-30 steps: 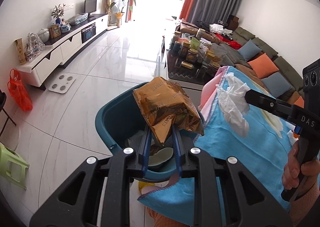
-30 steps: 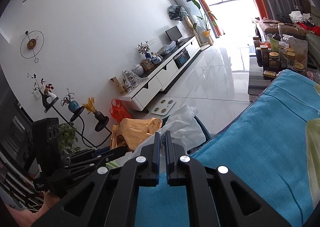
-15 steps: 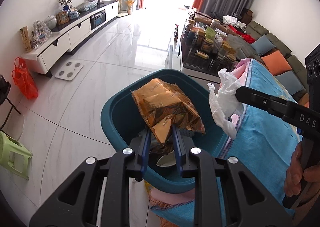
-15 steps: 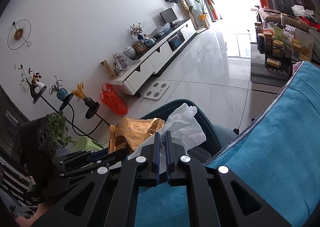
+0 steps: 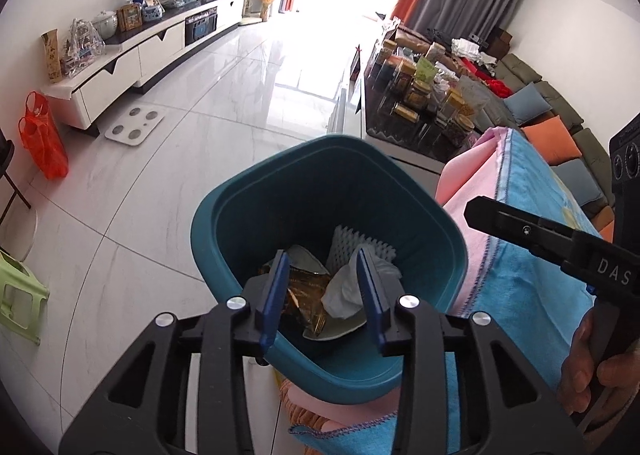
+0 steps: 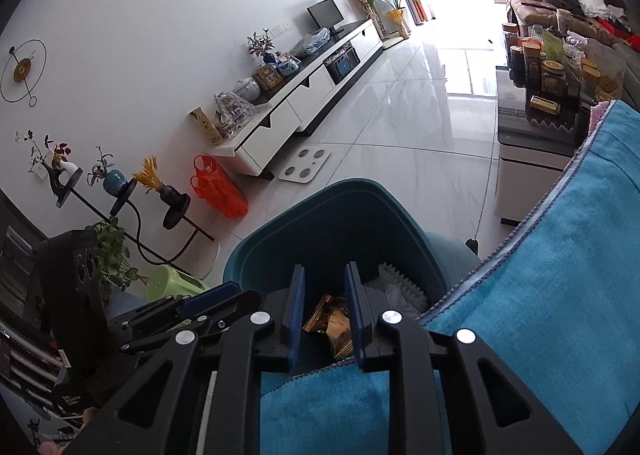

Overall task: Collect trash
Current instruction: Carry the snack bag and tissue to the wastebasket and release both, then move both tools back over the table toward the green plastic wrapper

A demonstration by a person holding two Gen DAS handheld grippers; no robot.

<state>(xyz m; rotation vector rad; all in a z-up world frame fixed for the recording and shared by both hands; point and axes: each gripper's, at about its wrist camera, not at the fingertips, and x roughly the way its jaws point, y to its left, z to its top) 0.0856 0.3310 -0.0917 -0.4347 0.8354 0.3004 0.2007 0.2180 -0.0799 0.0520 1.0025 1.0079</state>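
Note:
A teal bin (image 5: 256, 191) stands on the floor beside the cloth-covered table. In it lie a crumpled gold snack bag (image 5: 308, 295), a white tissue (image 5: 344, 289) and a white ridged piece (image 5: 360, 245). My left gripper (image 5: 322, 257) hangs over the bin with its jaws opening and nothing between the pads. My right gripper (image 6: 325, 269) is over the bin's (image 6: 340, 191) near edge; its jaws are opening too and hold nothing. The gold bag (image 6: 336, 325) shows below them. One of the right gripper's fingers (image 5: 520, 225) reaches in from the right in the left wrist view.
A blue towel (image 5: 528, 287) over a pink cloth (image 5: 460, 183) covers the table at right. A low table crowded with jars (image 5: 420, 103) stands behind the bin. On the floor at left are a scale (image 5: 134, 127), an orange bag (image 5: 40, 143) and a green stool (image 5: 16, 295).
Both grippers came down over the bin and opened. The gold bag left the left gripper, the tissue left the right one, and both now lie in the bin.

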